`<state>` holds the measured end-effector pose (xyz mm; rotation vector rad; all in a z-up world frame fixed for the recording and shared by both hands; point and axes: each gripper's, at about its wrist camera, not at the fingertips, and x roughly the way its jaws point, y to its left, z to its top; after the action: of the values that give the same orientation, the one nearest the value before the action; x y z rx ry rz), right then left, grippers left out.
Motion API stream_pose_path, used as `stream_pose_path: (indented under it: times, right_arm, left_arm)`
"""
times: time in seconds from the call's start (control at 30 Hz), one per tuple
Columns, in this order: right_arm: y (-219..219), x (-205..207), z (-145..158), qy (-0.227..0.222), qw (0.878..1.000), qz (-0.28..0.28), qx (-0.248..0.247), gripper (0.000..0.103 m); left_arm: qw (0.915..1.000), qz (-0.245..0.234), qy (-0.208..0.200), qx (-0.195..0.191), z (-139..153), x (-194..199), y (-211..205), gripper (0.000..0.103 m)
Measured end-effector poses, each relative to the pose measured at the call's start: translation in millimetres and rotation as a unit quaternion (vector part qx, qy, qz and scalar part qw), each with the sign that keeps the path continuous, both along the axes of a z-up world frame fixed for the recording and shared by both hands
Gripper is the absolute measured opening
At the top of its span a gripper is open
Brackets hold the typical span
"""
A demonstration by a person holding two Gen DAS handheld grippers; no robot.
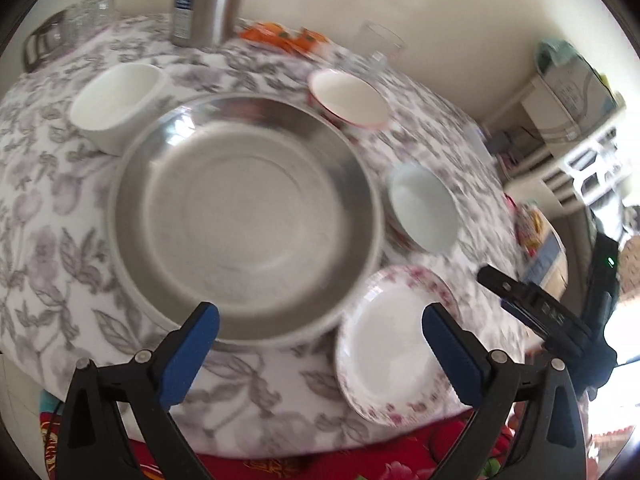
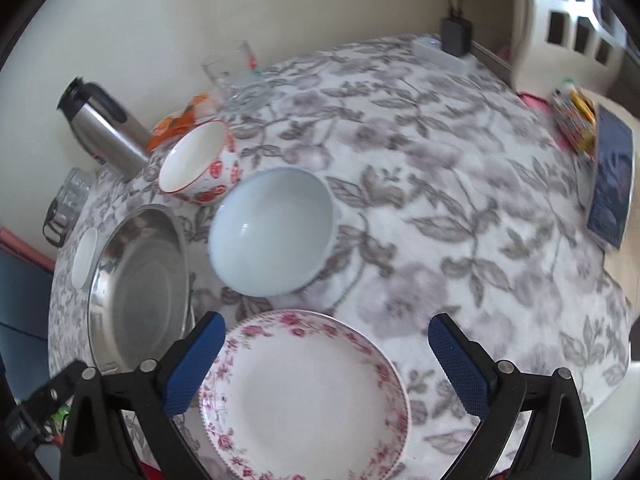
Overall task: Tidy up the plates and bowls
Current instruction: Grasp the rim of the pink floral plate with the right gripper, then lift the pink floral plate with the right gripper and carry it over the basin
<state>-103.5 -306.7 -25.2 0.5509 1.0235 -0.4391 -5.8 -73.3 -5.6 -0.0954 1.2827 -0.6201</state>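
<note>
A large steel basin [image 1: 246, 216] [image 2: 140, 284] sits on the flowered tablecloth. A pink-flowered plate [image 1: 394, 344] [image 2: 308, 392] lies at the near edge. A pale blue bowl [image 1: 424, 208] [image 2: 272, 232], a red-patterned bowl [image 1: 348, 98] [image 2: 200, 168] and a white square bowl [image 1: 118, 102] [image 2: 85, 258] stand around the basin. My left gripper [image 1: 320, 348] is open and empty, above the near edge between basin and plate. My right gripper [image 2: 326, 364] is open and empty, over the plate.
A steel thermos [image 1: 208, 0] [image 2: 104, 128], a drinking glass [image 1: 378, 46] [image 2: 230, 68], an orange packet [image 1: 286, 38] [image 2: 178, 122] and a rack of glasses [image 1: 68, 28] [image 2: 66, 204] stand at the back. A book [image 2: 612, 184] and a snack packet [image 2: 574, 120] lie at the right edge.
</note>
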Motion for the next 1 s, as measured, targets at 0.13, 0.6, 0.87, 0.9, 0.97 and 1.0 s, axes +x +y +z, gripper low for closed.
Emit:
stream_pose_path:
  times: [0.13,0.6,0.87,0.9,0.97,1.0]
  right_arm:
    - [-8.5,-11.4,-13.4,0.027,0.999,-0.007,0.018,0.09]
    - [-4.4,-13.3,-54.7,0.103,0.993,0.018,0.054,0.036]
    - [-9.4,-14.6,-75.0,0.126,0.989,0.007,0.078,0.022]
    - [-10.3,-13.9,-75.7,0.124,0.989,0.008,0.08,0.022]
    - [-10.8,-13.2,-77.0,0.123,0.989,0.008,0.082,0.022]
    - [-10.7,-13.0,-77.5,0.122,0.989,0.009,0.083,0.022]
  left_arm:
    - [0.9978,-0.052,0.038,-0.018,-10.0,-17.2,-20.8,0.098]
    - [0.9882,-0.087,0.118,0.045,-67.6,-31.4,-52.2,0.049]
    - [0.9851,-0.089,0.119,0.087,-87.3,-31.4,-62.9,0.034]
    - [0.9845,-0.091,0.118,0.092,-89.2,-32.0,-64.5,0.033]
    - [0.9835,-0.093,0.12,0.098,-93.8,-32.9,-65.3,0.031]
    - [0.983,-0.093,0.124,0.1,-96.5,-32.6,-65.5,0.028]
